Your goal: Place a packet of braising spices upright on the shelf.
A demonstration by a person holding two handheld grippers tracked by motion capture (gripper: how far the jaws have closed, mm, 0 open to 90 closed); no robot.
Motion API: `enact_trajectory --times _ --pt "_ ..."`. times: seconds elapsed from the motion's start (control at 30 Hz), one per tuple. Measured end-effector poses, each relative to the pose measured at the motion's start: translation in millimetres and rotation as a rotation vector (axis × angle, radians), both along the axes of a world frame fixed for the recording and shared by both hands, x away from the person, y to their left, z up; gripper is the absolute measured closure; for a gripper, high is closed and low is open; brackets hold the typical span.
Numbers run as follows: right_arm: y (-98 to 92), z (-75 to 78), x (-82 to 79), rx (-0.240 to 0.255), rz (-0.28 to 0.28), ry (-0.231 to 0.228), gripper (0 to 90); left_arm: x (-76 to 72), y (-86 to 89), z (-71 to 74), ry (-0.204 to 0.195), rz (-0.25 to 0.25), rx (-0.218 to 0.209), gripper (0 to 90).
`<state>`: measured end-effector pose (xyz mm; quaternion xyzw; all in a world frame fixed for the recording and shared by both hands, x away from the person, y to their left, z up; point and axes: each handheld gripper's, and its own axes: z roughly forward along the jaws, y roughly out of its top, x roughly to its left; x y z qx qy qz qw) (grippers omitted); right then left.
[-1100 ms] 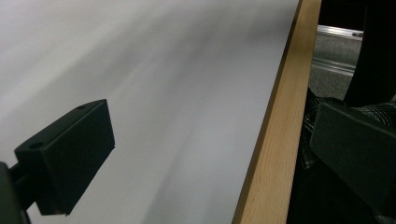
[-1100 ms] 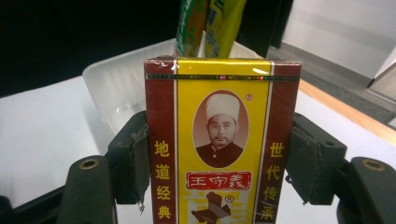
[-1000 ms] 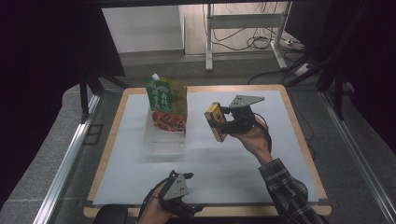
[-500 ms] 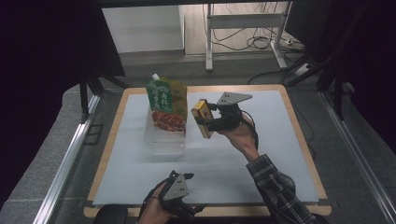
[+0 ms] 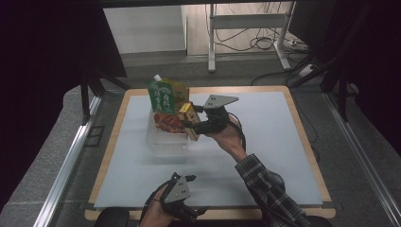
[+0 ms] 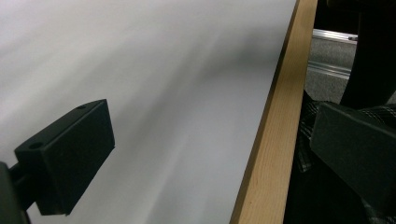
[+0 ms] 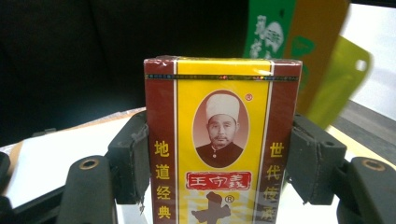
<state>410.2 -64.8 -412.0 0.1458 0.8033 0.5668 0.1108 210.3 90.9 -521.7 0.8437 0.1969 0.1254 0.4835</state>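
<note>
A yellow and maroon box [image 7: 222, 149] with a portrait and red label stands upright between the pads of my right gripper [image 7: 222, 163], which is shut on its two sides. From above, the box [image 5: 187, 120] and the right gripper [image 5: 193, 125] hang at the right rim of a clear plastic tub [image 5: 163, 142]. In the tub stand a green pouch [image 5: 162, 96] and a red packet [image 5: 166, 121]. My left gripper [image 5: 188, 208] rests low by the table's front edge. Its jaws stand wide apart over bare tabletop with nothing between them [image 6: 210, 158].
The white table top [image 5: 265, 142] has a wooden border [image 6: 266, 154]. A plaid sleeve [image 5: 265, 184] crosses the front right. Dark curtains flank the table, and a metal stand with cables [image 5: 246, 38] is on the floor behind it.
My right gripper has carried the box leftwards, from mid-table to the tub's right side. The left gripper has stayed in place.
</note>
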Motion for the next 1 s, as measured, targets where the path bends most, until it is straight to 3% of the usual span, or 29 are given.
enact_trajectory --times 0.53,1.0 --pt "40.7 -17.6 7.1 0.052 0.052 0.026 32.1 -0.5 -0.2 0.3 -0.004 -0.005 0.001 0.0" --pt "67.2 -39.6 12.6 0.054 0.062 0.057 32.1 -0.9 -0.4 0.3 -0.004 -0.011 0.001 0.0"
